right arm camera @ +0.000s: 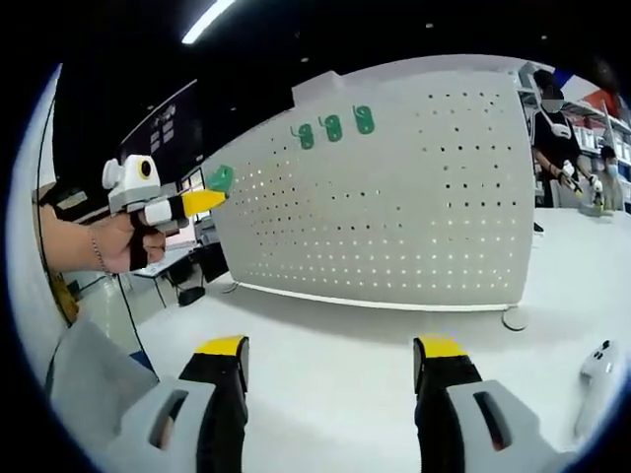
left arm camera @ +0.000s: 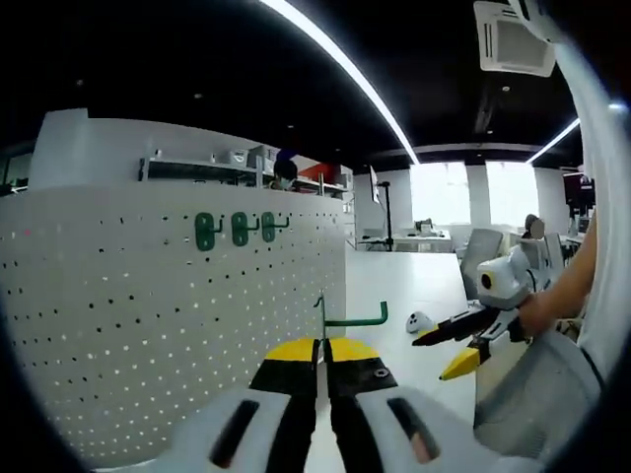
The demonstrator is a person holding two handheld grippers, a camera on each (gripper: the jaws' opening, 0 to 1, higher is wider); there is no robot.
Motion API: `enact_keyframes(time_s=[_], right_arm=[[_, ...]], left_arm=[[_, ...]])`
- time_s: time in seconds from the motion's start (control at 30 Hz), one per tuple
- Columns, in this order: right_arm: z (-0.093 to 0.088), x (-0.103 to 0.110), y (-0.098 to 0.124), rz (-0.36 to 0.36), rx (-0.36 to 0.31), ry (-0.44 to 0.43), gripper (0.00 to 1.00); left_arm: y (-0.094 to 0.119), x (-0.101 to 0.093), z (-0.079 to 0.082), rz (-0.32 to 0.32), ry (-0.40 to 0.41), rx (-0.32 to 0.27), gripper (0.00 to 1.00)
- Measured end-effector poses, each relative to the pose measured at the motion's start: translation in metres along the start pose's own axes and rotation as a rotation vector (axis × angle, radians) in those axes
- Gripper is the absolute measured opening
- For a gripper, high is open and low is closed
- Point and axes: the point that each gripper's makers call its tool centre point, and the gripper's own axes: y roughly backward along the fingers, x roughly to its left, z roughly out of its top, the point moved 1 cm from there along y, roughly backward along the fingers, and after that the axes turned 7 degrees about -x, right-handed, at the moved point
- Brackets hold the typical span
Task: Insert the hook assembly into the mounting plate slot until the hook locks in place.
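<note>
The left gripper [left arm camera: 322, 353] has its yellow-tipped black jaws pressed together, leaving only a thin seam between them. In the right gripper view the same tool [right arm camera: 205, 201] appears at the left, held level by the person's left hand [right arm camera: 116, 242], which wraps the grip (a thin bracelet sits at the wrist). The right gripper [right arm camera: 335, 351] has its jaws spread wide apart. In the left gripper view it [left arm camera: 449, 353] enters from the right, pointing leftward, held by the right hand [left arm camera: 540, 311].

text: none legible | labels: none | numbers: none | dark wall board: too blurred
</note>
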Motion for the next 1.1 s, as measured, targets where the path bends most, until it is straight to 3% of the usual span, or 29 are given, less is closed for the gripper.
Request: enact_keyframes(time_s=[0.23, 0.3, 0.53, 1.1], right_arm=[[0.059, 0.030, 0.008, 0.125, -0.284, 0.020, 0.64], [0.059, 0.031, 0.007, 0.130, -0.270, -0.009, 0.65], [0.060, 0.039, 0.001, 0.150, -0.256, 0.011, 0.62], [0.075, 0.071, -0.031, 0.258, -0.278, -0.022, 0.56]], left_arm=[[0.000, 0.000, 0.000, 0.003, 0.003, -0.003, 0.02], [0.000, 0.000, 0.000, 0.002, 0.004, -0.004, 0.02], [0.000, 0.001, 0.000, 0.005, 0.000, -0.003, 0.02], [0.002, 0.004, 0.000, 0.019, -0.002, -0.004, 0.02]])
